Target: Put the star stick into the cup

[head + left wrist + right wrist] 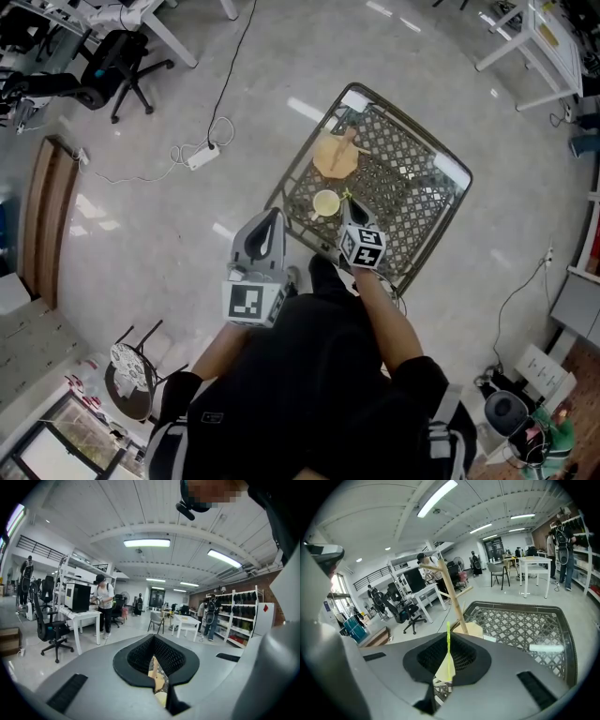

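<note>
Yellow-green and thin as a straw, the star stick (448,641) looks feather-light, somewhat bendy, and likely to swivel in a loose pinch. Low on the shaft seems the best place to hold it. It stands nearly upright at the centre of the right gripper view, where the right gripper (449,665) has its jaws pressed together on it. In the head view its tip sits just right of the pale cup (326,202) on the mesh table (412,187). A wooden stand (336,155) lies above the cup. The right forearm reaches up-frame. The left gripper (270,220) has its jaws together on nothing, lower left of the table.
</note>
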Motion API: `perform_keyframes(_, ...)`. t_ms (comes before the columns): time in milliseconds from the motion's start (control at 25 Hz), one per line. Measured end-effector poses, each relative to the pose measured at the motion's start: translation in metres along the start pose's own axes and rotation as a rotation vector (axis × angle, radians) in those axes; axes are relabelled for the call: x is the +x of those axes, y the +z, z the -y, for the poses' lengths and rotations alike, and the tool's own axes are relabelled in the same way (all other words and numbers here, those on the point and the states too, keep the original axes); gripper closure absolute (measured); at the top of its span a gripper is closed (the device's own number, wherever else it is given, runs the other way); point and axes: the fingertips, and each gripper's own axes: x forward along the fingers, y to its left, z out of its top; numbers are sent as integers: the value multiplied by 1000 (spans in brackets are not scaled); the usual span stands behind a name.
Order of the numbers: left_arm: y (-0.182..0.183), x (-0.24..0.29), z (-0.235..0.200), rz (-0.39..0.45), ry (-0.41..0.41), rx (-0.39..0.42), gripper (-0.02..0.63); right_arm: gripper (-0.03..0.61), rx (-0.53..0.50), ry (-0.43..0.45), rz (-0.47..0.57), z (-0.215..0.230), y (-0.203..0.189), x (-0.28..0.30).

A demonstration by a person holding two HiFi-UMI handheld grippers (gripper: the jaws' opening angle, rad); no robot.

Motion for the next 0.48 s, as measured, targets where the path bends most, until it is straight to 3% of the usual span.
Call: perform_keyframes(480, 1, 3, 0, 5, 5, -17, 598, 557, 80, -26, -25, 32, 3, 18)
